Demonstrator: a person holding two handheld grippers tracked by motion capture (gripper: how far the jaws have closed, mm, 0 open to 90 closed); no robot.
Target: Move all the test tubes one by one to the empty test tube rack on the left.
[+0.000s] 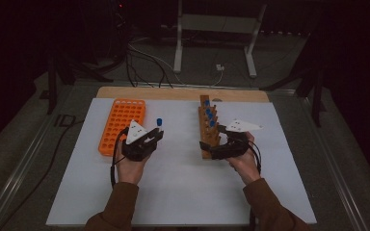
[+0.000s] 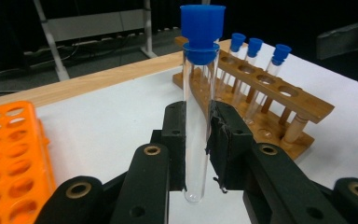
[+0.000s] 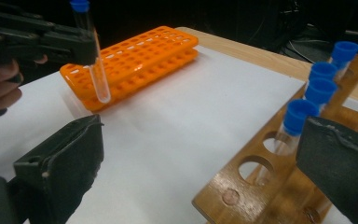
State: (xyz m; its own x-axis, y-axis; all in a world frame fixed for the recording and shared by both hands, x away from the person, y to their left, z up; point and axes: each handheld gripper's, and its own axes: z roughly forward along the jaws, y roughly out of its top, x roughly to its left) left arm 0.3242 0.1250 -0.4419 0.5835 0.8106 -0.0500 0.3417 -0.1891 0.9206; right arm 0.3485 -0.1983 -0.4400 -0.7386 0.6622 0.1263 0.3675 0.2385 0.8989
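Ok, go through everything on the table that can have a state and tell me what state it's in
Left gripper: shut on a capped tube, held upright off the table.
Held tube: clear, looks empty, blue cap on.
Right gripper: open, nothing between its pads, at the wooden rack.
Wooden rack: three capped tubes standing in it, nearest holes empty.
Orange rack: every visible hole empty.

Left gripper jaws clamped, right gripper jaws wide.
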